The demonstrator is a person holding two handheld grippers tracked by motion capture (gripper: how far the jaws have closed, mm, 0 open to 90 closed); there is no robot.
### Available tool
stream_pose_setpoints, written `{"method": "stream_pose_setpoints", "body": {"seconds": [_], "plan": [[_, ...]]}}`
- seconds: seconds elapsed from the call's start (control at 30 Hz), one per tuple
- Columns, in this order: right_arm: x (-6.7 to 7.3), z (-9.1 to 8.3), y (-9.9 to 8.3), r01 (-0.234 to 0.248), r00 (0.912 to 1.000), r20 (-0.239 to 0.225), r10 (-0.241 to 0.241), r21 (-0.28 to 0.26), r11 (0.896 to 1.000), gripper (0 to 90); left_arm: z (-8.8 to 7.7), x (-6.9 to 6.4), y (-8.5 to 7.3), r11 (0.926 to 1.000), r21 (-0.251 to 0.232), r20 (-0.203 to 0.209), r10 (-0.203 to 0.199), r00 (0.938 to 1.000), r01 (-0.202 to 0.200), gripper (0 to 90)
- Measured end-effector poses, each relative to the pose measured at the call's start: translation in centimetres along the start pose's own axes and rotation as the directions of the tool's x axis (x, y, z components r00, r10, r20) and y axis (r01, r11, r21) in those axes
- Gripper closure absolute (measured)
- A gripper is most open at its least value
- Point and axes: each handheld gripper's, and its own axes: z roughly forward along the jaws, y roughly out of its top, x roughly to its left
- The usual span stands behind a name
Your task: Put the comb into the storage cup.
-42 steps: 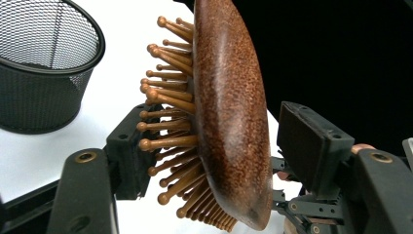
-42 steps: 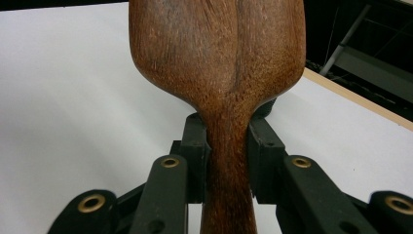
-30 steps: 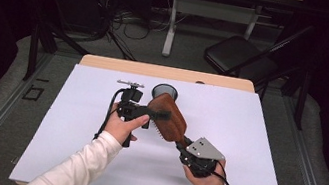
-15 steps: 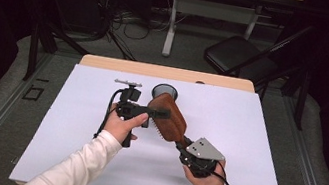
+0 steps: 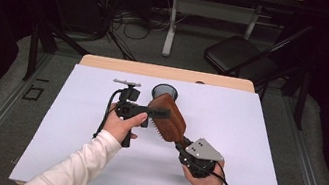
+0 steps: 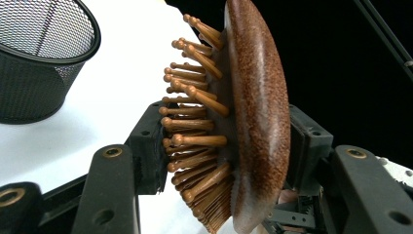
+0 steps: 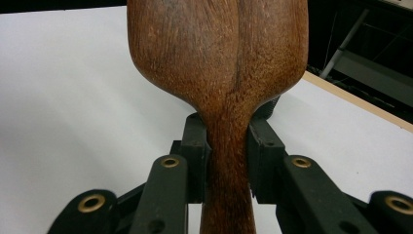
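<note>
Wooden hairbrush (image 5: 168, 118) held above desk (image 5: 253, 153) centre, near mesh cup (image 5: 165, 92). Right tool (image 7: 228, 161) clamped on handle for support. Left tool (image 6: 224, 151) jaws just closing across head, bristles to back, prob. for handover.

Evenly bright white rectangular table sheet (image 5: 256, 138) without glare; the room beyond its far edge is dark; close-ups slightly soft.

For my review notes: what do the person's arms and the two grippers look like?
White long sleeves cover both forearms. Both grippers are black, with brass-coloured rivets on their jaw links. The right gripper carries a grey three-cornered plate; a black cable trails from the left gripper.
</note>
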Motion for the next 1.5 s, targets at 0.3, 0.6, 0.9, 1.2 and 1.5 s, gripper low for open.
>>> {"method": "stream_pose_setpoints", "body": {"seconds": [0.3,0.6,0.9,1.2,1.5], "plan": [[0.04,0.09,-0.08,-0.002,1.0000,0.001,0.002,0.000,1.000,72.3,-0.05,0.17,0.02,1.0000,0.001,0.014,-0.006,0.9999,0.006,45.5],[0.07,0.14,-0.14,-0.004,1.0000,0.002,0.004,-0.004,1.000,72.3,-0.10,0.10,0.02,0.9995,0.003,0.029,-0.032,0.9991,0.032,47.5],[0.08,0.25,-0.25,-0.002,1.0000,-0.005,0.002,0.001,1.000,72.3,-0.13,0.13,-0.01,0.9994,0.011,0.025,-0.032,0.9992,0.032,48.7],[0.11,0.31,-0.32,-0.007,0.9999,-0.011,0.007,0.004,1.000,72.2,-0.15,0.18,-0.01,0.9991,0.019,0.025,-0.039,0.9989,0.039,49.6],[0.09,0.33,-0.34,-0.008,0.9999,-0.013,0.008,0.005,1.000,72.0,-0.09,0.28,0.05,0.9982,0.023,0.027,-0.056,0.9981,0.055,49.9]]}}
